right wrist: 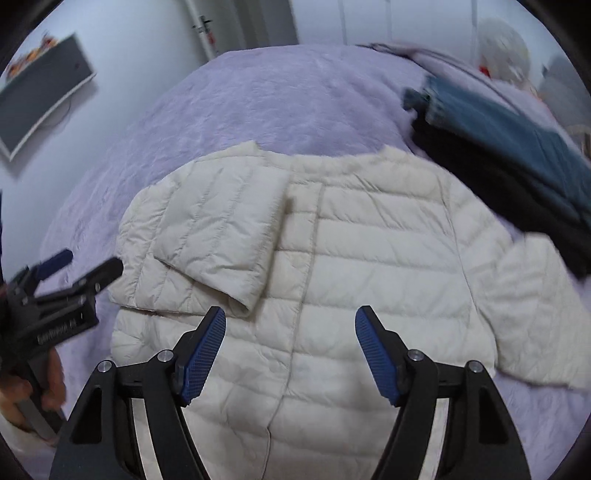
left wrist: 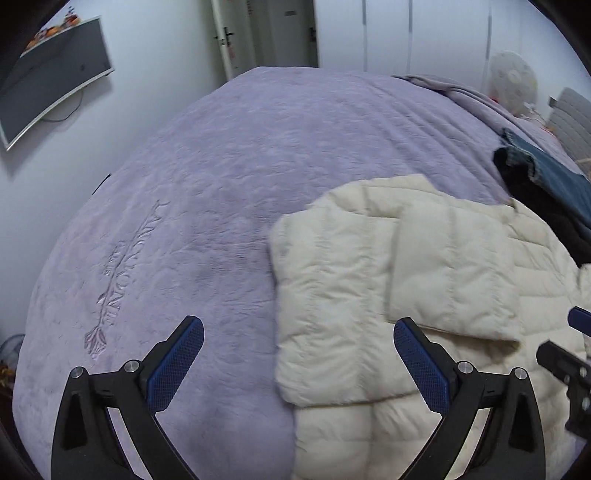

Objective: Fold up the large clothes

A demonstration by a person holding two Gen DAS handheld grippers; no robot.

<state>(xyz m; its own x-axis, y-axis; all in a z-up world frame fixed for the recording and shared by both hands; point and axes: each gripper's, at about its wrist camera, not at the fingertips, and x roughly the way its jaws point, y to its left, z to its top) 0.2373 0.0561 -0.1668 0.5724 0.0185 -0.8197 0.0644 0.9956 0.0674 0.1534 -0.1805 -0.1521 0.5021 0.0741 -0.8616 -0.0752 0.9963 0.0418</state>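
A cream quilted puffer jacket (right wrist: 369, 251) lies flat on the lilac bedspread (right wrist: 280, 103). Its left sleeve (right wrist: 225, 236) is folded in over the front; the right sleeve (right wrist: 535, 314) lies spread out to the side. My right gripper (right wrist: 291, 325) is open and empty above the jacket's lower front. My left gripper (left wrist: 298, 332) is open and empty over the jacket's left edge (left wrist: 332, 302); it also shows at the left of the right wrist view (right wrist: 92, 262). The right gripper shows at the right edge of the left wrist view (left wrist: 565, 339).
Folded dark and teal clothes (right wrist: 509, 162) lie on the bed to the right of the jacket. A wall-mounted screen (left wrist: 51, 81) hangs at left. A door (left wrist: 266, 33) and a white fan (left wrist: 513, 81) stand beyond the bed.
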